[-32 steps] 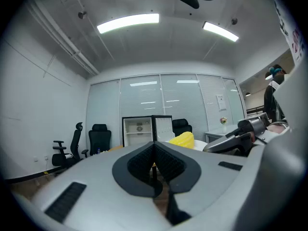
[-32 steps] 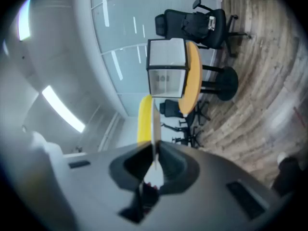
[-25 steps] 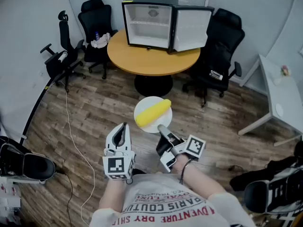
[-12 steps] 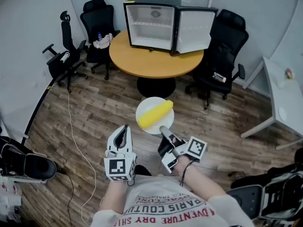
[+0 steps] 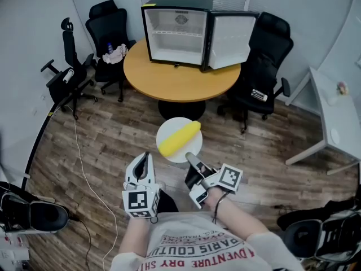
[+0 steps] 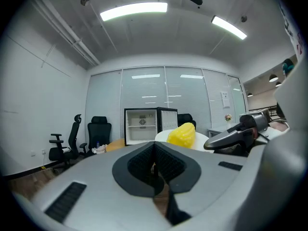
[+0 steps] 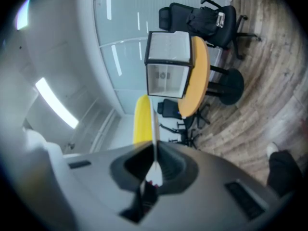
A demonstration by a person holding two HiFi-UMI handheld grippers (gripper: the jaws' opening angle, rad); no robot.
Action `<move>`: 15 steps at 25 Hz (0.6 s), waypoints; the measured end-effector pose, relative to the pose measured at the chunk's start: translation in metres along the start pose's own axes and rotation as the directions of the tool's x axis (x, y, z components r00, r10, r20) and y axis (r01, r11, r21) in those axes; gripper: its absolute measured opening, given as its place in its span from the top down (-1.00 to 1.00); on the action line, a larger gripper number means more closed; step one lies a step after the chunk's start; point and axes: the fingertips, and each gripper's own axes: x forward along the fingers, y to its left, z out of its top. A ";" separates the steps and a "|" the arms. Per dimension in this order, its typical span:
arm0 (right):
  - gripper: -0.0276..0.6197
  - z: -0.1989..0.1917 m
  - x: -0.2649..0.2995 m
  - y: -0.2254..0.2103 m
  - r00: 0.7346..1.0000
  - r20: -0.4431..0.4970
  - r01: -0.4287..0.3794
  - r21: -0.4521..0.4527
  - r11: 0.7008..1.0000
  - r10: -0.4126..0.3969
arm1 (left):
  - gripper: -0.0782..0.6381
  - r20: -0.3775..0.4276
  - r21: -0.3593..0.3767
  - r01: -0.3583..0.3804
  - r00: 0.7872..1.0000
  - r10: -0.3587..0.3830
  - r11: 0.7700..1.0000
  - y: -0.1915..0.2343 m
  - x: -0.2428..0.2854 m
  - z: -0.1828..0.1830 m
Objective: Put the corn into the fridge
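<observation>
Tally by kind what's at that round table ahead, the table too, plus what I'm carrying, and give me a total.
black office chairs: 3
round table: 1
mini fridge: 1
white plate: 1
corn: 1
Total: 7

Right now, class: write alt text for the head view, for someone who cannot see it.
From above, the right gripper, its jaws just closing tighter, holds a white plate by its rim, a corn cob lying on it. The left gripper is shut and empty beside it. Ahead, an open fridge stands on a round table.
</observation>
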 end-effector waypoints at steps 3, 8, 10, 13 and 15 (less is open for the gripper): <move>0.80 0.006 0.034 -0.001 1.000 0.023 0.006 0.024 1.000 -0.007 | 0.70 -0.005 -0.021 0.023 1.000 -0.023 1.000 0.031 0.027 0.001; 0.80 0.018 0.098 0.005 0.995 0.092 0.016 0.081 0.997 -0.024 | 0.70 -0.012 -0.019 0.085 0.996 -0.085 0.996 0.085 0.076 0.011; 0.79 0.022 0.126 0.006 0.992 0.121 0.020 0.100 0.995 -0.032 | 0.70 -0.012 -0.016 0.108 0.994 -0.108 0.994 0.109 0.095 0.015; 0.80 0.026 0.164 0.008 0.986 0.162 0.022 0.103 0.994 -0.038 | 0.70 -0.009 -0.005 0.149 0.989 -0.149 0.989 0.143 0.124 0.021; 0.80 0.030 0.189 0.010 0.983 0.181 0.022 0.099 0.995 -0.040 | 0.70 -0.008 0.009 0.167 0.986 -0.167 0.986 0.165 0.143 0.024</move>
